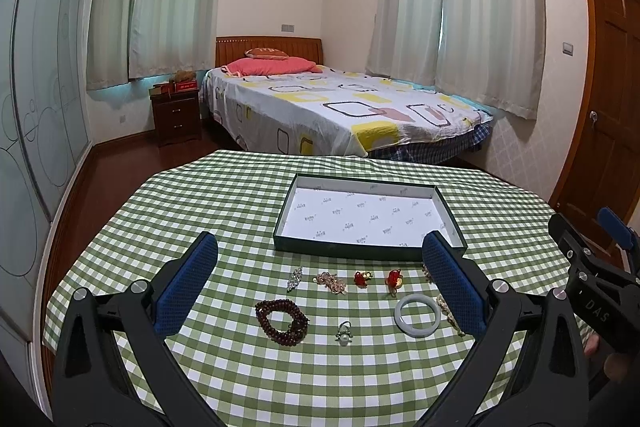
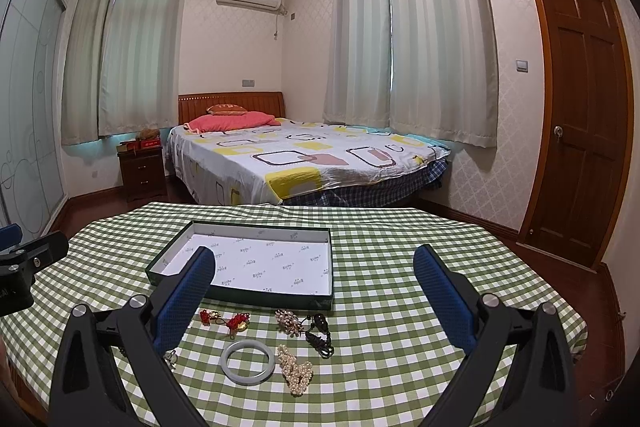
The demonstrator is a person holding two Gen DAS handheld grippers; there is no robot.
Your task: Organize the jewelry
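Note:
Jewelry lies on a green checked tablecloth in front of a shallow empty box (image 1: 450,217) (image 2: 326,269) with a white lining. In the left wrist view I see a dark bead bracelet (image 1: 282,321), a pale jade bangle (image 1: 417,315), a small ring (image 1: 344,334), a silver brooch (image 1: 295,277), a gold cluster (image 1: 331,281) and two red charms (image 1: 362,279). The right wrist view shows the bangle (image 2: 247,361), a pearl strand (image 2: 295,368), a dark pendant (image 2: 320,335) and red charms (image 2: 224,321). My left gripper (image 1: 320,275) and right gripper (image 2: 316,287) are both open and empty above the jewelry.
The table (image 2: 420,267) is round, with its edge dropping off at left, right and far side. A bed (image 1: 340,107), a nightstand (image 1: 176,119), a wardrobe (image 1: 36,87) and a wooden door (image 2: 580,115) stand beyond. The right gripper's body (image 1: 592,283) shows at the left view's right edge.

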